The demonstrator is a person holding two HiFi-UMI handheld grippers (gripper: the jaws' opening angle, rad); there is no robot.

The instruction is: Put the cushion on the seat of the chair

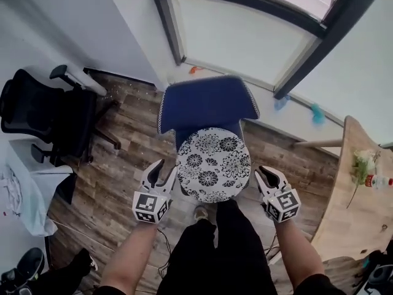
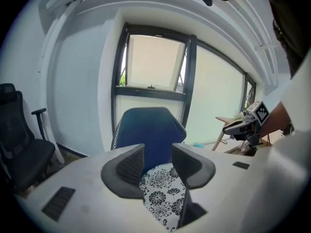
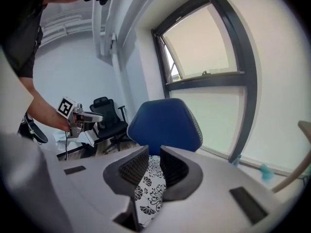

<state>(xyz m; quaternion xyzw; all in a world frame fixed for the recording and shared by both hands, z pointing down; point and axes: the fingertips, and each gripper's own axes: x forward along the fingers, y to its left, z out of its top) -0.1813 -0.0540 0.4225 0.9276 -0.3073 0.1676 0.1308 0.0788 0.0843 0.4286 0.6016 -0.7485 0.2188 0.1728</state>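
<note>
Between the person's outstretched hands, the left gripper is hanging with its jaws well apart and nothing pinched in them. The right gripper is showing only a narrow gap between its jaws, and that gap is empty as well. Each gripper is looking through its own gap, forward and down, at the cushion.

The cushion is lying flat on the seat of the chair, covering it and butting up against the blue backrest. It is sitting midway between the two grippers, one off each side edge of the seat. The left gripper is looking slightly nearer the cushion's rim, while the right is standing clear of it. Being round, the cushion is offering no long axis to line up with. To my eye, neither gripper is touching it, and the placing is looking finished.
</note>
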